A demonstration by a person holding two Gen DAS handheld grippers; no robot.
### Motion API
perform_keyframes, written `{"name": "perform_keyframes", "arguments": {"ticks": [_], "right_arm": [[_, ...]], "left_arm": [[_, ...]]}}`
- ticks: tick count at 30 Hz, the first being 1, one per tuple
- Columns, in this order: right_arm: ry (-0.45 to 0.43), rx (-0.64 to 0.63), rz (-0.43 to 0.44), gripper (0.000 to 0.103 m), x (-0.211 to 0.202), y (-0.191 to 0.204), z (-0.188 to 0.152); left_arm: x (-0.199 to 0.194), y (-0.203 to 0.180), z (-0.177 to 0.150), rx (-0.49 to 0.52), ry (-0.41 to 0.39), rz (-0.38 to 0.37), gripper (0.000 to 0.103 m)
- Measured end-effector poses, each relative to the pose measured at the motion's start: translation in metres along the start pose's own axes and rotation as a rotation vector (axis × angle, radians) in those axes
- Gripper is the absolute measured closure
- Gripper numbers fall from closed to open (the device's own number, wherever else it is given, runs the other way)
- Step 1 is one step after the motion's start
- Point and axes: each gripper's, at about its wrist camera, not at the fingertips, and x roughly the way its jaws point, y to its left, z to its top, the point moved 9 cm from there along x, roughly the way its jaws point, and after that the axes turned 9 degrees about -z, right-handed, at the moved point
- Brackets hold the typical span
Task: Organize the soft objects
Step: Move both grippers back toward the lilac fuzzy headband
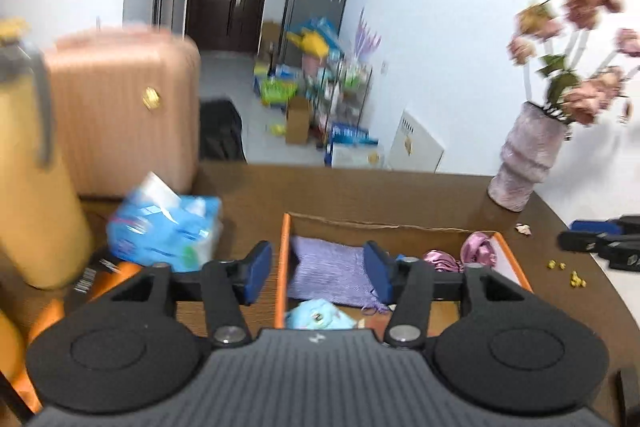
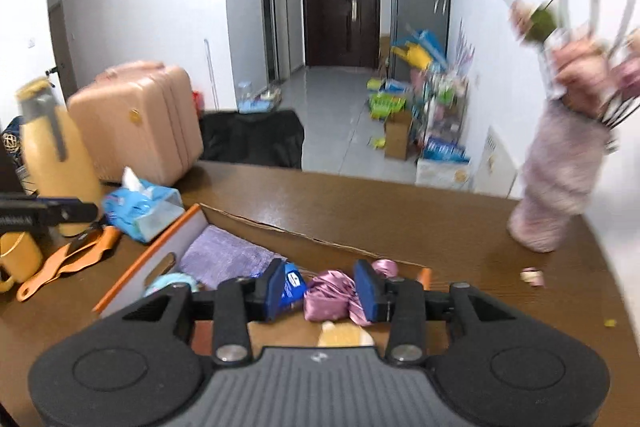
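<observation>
box (image 1: 516, 259) on tabletop (image 2: 360, 195) already loaded with purple towel (image 1: 332, 267), pink satin cloth (image 2: 332, 297), blue plush toy (image 1: 316, 315); both hand-held grippers (image 1: 318, 273) (image 2: 322, 291) parted, nothing held; tissue pack (image 1: 168, 231) left outside.

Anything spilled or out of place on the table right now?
Yes: small yellow crumbs lie scattered on the table right of the box, and a pinkish fallen petal sits near the vase.

An open cardboard box (image 1: 282, 267) with orange edges sits on the brown desk (image 2: 360, 203). Inside, a lilac towel (image 1: 332, 271) lies folded flat at the far left corner; crumpled pink satin cloth (image 2: 326, 297) is bunched at the right; a pale blue plush toy (image 1: 316, 315) rests at the near side
</observation>
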Motion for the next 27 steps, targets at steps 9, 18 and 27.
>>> {"name": "perform_keyframes", "arguments": {"ticks": [9, 18, 27], "right_arm": [[-0.146, -0.024, -0.007, 0.049, -0.118, 0.013, -0.048], [-0.182, 0.106, 0.094, 0.043, -0.172, 0.053, -0.199], [-0.051, 0.256, 0.132, 0.042, -0.147, 0.078, -0.285]], "left_arm": [[-0.102, -0.035, -0.039, 0.113, -0.105, 0.033, 0.026], [-0.157, -0.055, -0.199, 0.143, -0.115, -0.042, 0.019], [-0.134, -0.044, -0.250, 0.009, 0.011, -0.109, 0.019]]}}
